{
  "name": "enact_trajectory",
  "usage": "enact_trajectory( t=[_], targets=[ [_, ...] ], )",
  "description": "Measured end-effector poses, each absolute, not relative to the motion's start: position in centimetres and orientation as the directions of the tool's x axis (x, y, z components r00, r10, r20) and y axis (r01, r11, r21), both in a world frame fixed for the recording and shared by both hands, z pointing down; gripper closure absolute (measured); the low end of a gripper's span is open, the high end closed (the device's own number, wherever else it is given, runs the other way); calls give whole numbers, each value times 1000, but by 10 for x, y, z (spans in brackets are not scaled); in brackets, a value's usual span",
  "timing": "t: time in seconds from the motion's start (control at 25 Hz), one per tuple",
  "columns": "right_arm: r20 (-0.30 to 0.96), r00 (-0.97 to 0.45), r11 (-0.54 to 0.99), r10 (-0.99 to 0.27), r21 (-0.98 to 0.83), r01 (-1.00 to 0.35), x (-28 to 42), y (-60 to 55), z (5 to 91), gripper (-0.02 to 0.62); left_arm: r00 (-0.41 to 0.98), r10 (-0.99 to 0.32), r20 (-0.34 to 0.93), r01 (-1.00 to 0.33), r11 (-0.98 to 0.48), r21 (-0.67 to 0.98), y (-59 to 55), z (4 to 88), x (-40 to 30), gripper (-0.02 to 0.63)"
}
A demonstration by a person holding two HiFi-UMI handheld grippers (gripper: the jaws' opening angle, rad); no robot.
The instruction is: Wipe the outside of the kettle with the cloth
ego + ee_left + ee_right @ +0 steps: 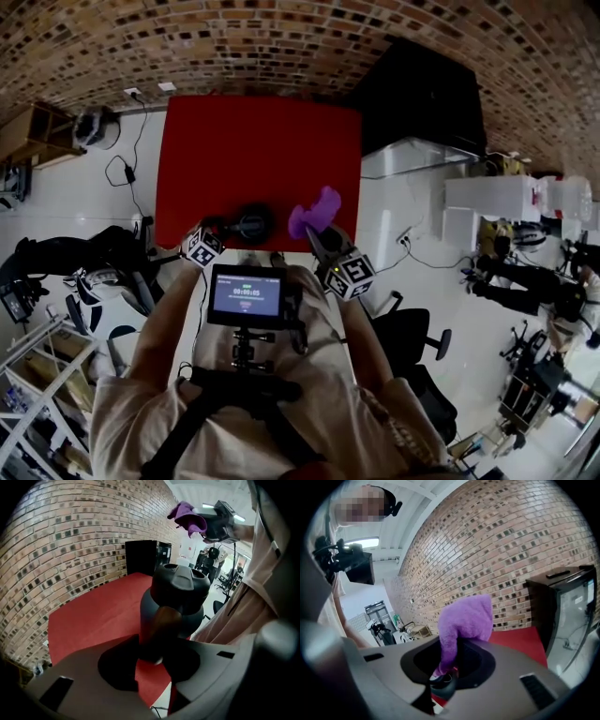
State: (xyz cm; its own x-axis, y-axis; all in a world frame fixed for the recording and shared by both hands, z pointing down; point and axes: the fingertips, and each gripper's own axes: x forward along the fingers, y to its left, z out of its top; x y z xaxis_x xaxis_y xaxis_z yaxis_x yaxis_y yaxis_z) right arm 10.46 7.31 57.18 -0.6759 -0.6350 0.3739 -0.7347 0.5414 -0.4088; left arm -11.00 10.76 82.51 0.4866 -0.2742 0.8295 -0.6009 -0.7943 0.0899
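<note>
The left gripper (152, 659) is straddling the handle of the kettle (180, 585), jaws half-closed — apparently pinching it — while the right gripper (443, 676) is clamping the purple cloth (466, 620) aloft.

We can read very little here. In the head view, the small screen (246, 295) mounted at the person's chest shows a row of pale digits like a timer, with smaller lines beneath, all too blurred for us to read. The two marker cubes (202, 247) (350, 276) bear black-and-white square patterns.
</note>
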Motion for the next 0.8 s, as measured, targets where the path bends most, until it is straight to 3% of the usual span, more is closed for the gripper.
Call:
enact_trajectory(
  t=[0.2, 0.4, 0.8],
  targets=[
    [374, -675, 542, -636, -407, -736, 109, 63, 569, 506, 566, -278, 776, -731, -604, 317, 98, 816, -113, 489],
    [369, -668, 538, -646, -401, -742, 119, 45, 568, 506, 677, -433, 595, -730, -297, 615, 66, 784, -117, 497],
    [383, -689, 553, -615, -413, -724, 122, 17, 583, 506, 704, -427, 568, -701, -285, 654, 50, 777, -113, 495]
  ],
)
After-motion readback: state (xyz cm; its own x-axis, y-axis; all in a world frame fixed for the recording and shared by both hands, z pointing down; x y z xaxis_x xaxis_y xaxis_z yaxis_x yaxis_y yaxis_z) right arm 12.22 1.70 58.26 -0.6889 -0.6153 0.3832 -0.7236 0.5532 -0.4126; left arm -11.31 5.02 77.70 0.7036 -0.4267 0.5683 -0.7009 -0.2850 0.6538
